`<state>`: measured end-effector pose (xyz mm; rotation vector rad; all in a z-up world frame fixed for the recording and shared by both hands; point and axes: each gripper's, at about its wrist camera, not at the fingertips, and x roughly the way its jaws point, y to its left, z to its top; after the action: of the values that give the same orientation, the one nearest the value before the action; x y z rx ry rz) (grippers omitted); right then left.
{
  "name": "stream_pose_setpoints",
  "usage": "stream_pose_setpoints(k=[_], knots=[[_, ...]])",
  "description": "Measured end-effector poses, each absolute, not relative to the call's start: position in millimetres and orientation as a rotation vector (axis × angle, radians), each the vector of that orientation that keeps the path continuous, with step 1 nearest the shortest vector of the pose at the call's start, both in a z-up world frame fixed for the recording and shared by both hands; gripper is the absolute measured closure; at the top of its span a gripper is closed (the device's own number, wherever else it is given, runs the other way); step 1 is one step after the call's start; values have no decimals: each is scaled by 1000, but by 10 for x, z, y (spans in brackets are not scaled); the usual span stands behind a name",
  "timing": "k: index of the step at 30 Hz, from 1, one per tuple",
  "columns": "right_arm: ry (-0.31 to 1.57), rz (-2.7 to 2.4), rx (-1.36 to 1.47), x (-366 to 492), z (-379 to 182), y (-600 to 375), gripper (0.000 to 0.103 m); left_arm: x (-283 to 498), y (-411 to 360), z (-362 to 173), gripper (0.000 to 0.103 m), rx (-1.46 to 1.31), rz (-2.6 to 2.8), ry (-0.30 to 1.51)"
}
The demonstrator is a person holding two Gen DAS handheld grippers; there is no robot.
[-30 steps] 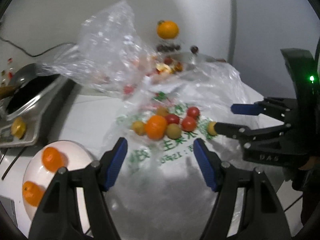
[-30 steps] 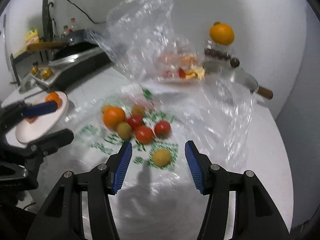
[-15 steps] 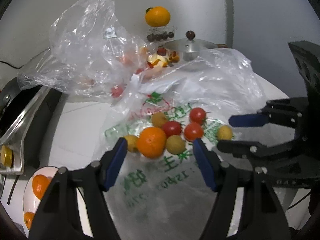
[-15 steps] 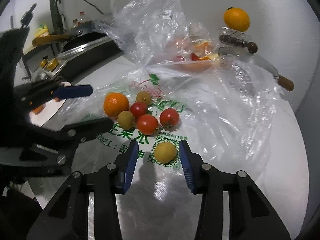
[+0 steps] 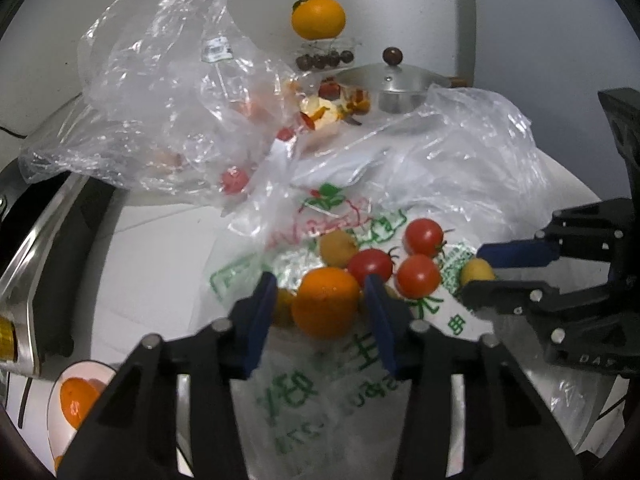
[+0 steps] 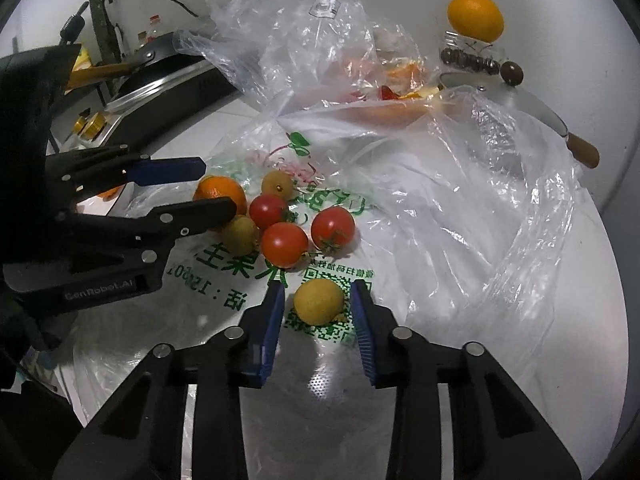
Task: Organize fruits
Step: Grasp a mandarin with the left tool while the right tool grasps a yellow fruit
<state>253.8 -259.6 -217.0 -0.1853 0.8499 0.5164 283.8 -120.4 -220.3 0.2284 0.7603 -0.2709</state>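
Observation:
Loose fruit lies on a printed plastic bag. My left gripper is open, its blue pads on either side of an orange mandarin, which also shows in the right wrist view. My right gripper is open around a small yellow fruit, seen in the left wrist view too. Three red tomatoes and other small yellow fruits lie between the two. Neither fruit looks lifted.
A white plate with mandarins sits at the lower left. A stove with a pan stands on the left. A crumpled clear bag, a lidded steel pot and an orange on a jar stand behind.
Both grippers have moved forward and down to the fruit and narrowed. The left now straddles the mandarin, the right straddles the yellow fruit.

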Motion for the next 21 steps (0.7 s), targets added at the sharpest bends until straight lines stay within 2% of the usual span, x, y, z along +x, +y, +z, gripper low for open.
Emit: stream_pose_setpoints(k=[1, 21], knots=[[851, 517, -180, 2542, -2171, -2606, 74, 2840, -1223, -2207, 69, 235, -278, 762], [799, 495, -194, 2344, -1960, -2557, 75, 2563, -1042, -1900, 70, 175, -301, 703]])
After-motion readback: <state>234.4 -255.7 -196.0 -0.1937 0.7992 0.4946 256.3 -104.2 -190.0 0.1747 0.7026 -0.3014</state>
